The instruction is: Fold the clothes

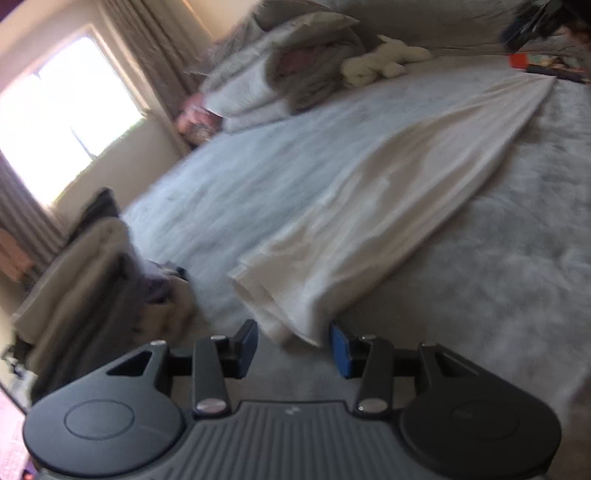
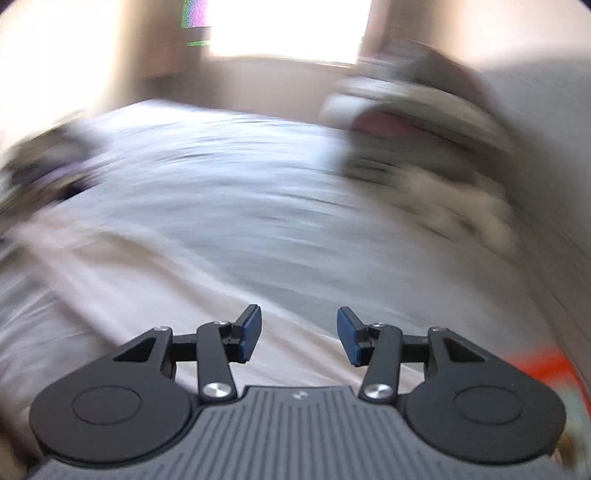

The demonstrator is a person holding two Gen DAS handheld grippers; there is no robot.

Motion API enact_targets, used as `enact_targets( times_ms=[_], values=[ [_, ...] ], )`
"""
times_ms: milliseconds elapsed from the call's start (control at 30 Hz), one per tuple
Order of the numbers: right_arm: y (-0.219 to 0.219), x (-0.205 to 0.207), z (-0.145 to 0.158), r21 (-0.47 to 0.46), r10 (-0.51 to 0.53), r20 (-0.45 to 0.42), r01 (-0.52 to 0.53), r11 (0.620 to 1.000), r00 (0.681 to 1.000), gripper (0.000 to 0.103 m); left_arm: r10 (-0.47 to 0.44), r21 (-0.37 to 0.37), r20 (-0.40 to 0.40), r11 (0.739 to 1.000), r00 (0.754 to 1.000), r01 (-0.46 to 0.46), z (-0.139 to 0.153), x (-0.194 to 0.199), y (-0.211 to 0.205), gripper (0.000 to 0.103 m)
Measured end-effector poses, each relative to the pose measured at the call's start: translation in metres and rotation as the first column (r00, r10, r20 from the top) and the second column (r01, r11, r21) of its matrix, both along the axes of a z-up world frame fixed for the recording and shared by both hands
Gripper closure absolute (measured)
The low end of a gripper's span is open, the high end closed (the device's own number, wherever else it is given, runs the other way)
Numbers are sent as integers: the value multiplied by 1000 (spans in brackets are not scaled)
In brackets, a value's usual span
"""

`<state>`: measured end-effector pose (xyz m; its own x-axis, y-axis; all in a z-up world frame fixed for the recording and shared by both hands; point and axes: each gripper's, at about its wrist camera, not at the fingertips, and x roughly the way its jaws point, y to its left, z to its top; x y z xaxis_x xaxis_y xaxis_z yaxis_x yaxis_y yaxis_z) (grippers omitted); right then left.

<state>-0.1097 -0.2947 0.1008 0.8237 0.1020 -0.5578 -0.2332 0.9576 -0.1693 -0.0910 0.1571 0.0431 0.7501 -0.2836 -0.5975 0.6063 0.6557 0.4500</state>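
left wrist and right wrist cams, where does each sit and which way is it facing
Left wrist: on the left gripper, jaws open, tilted view along the long white garment on the bed toward the pillows and window.
Right wrist: on the right gripper, jaws open, blurred view across the bed toward a bright window.
Shared: bed, white garment, pillows. No hand or arm shows in either view.

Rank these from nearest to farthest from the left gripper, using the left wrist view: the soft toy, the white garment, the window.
1. White garment: its near end lies just ahead of the left gripper.
2. Window: far left wall.
3. Soft toy: far end of the bed; close to call against the window.
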Motion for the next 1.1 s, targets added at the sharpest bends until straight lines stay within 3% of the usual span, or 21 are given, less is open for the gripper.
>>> enact_targets(
  times_ms=[67,167,233,333,433,500,600,667,733,767,867,933,1000,1100],
  values=[
    [55,14,-10,-47,189,-27,-190,981,982,53,-21,-8,-38,1000,999,21,1,-2,4,59],
    [129,29,-31,-123,404,-72,-410,904,912,53,4,-86,-61,996,998,-10,10,0,17,59],
    [174,37,-44,-172,519,-104,-529,831,849,53,63,-176,-78,982,995,-76,16,6,28,60],
    [205,59,-51,-144,553,-127,-566,812,824,56,81,-214,-115,971,990,-104,17,10,30,69],
    [229,79,-57,-120,575,-156,-593,796,803,73,61,-232,-128,969,990,-90,20,8,34,69],
    [237,86,-59,-107,579,-172,-599,793,797,75,120,-299,-142,941,983,-158,29,17,45,69],
    [253,94,-48,-71,584,-115,-593,802,804,73,233,-381,-247,869,941,-315,31,37,55,69],
    [266,102,-38,-34,597,-94,-602,798,797,65,293,-417,-327,808,898,-416,32,51,61,69],
    [288,106,-34,-37,638,-100,-644,764,763,64,343,-442,-409,736,846,-512,32,64,67,70],
    [300,103,-35,-71,670,-107,-678,732,735,64,362,-439,-436,713,824,-546,31,69,68,70],
    [340,84,-48,-247,763,-148,-770,588,630,56,411,-393,-482,688,774,-610,22,76,62,70],
    [360,77,-59,-357,780,-166,-774,523,604,55,439,-378,-518,653,734,-657,18,80,63,70],
    [370,79,-64,-411,777,-170,-760,503,606,55,460,-369,-546,618,700,-694,16,82,66,70],
    [377,86,-66,-418,767,-185,-755,505,615,55,477,-376,-554,588,682,-716,18,83,70,70]
  ],
)
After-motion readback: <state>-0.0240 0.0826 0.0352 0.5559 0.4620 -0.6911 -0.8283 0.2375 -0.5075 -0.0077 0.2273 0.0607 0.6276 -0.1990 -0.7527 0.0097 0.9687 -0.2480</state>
